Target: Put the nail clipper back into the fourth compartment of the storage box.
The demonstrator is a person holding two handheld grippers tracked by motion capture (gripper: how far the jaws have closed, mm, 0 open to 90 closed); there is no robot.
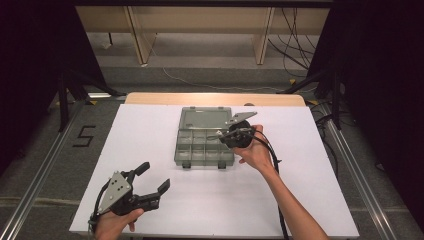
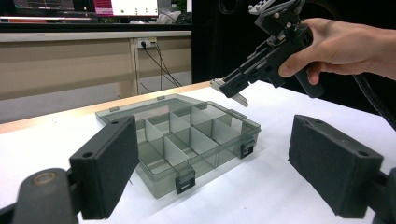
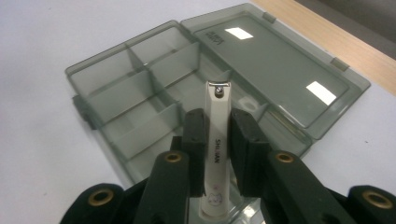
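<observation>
A smoky clear compartment box [image 1: 205, 145] lies open at the table's middle, lid [image 3: 275, 70] folded back flat, its compartments [image 2: 187, 140] looking empty. My right gripper [image 1: 226, 134] hovers over the box's right side, shut on a white nail clipper [image 3: 216, 140] that sticks out past the pads toward the box [image 3: 140, 107]. In the left gripper view that right gripper [image 2: 232, 90] hangs above the box's far right corner with the clipper's tip showing. My left gripper [image 1: 155, 179] rests near the front left of the table, open and holding nothing, its pads [image 2: 109, 163] wide apart.
A white sheet [image 1: 150, 130] covers the table, with a wooden edge [image 1: 215, 98] at the back. Black tripod legs [image 1: 75, 85] stand at both far sides. Cables [image 1: 295, 45] lie on the floor beyond the table.
</observation>
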